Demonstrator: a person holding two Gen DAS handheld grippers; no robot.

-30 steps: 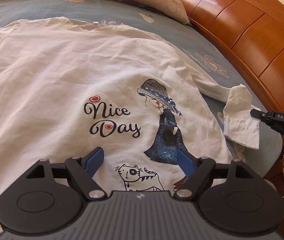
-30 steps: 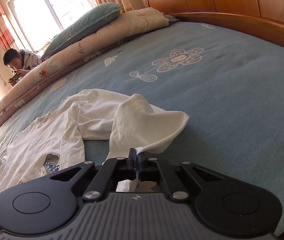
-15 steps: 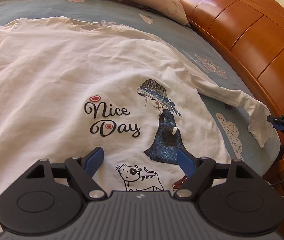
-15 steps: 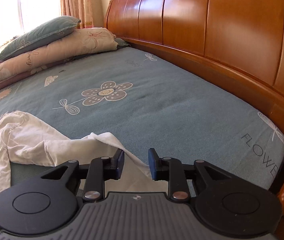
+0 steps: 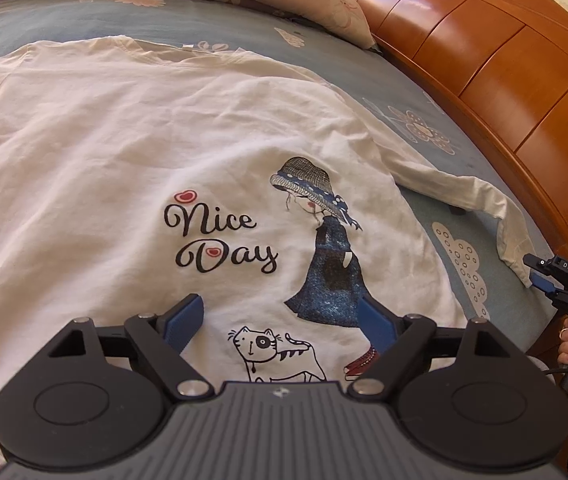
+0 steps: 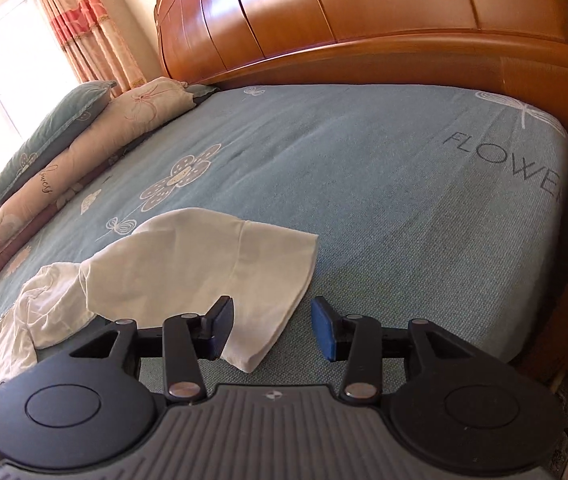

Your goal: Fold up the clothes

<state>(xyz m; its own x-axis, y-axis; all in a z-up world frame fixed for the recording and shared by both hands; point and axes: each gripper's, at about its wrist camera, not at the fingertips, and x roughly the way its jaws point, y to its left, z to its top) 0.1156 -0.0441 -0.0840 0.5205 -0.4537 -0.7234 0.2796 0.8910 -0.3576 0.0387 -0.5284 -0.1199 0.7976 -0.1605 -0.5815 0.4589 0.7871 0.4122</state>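
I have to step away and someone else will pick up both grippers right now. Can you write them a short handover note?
Left gripper: open, holding nothing, above the shirt's printed front.
Right gripper: open, holding nothing, with the sleeve cuff lying between its fingers.
The white shirt lies spread face up on the bed, the sleeve stretched out toward the headboard.
Done: shirt laid out, sleeve extended.
Left: no fold made yet; sleeves and body remain to fold.

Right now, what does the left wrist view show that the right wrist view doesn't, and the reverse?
Only the left wrist view: the shirt's print and girl picture, plus the right claw seen from outside, near the cuff. Only the right wrist view: the curtain and the sheet's "FLOWER" lettering. Both: the white shirt, its sleeve, the blue sheet, the headboard. Both claws are open.
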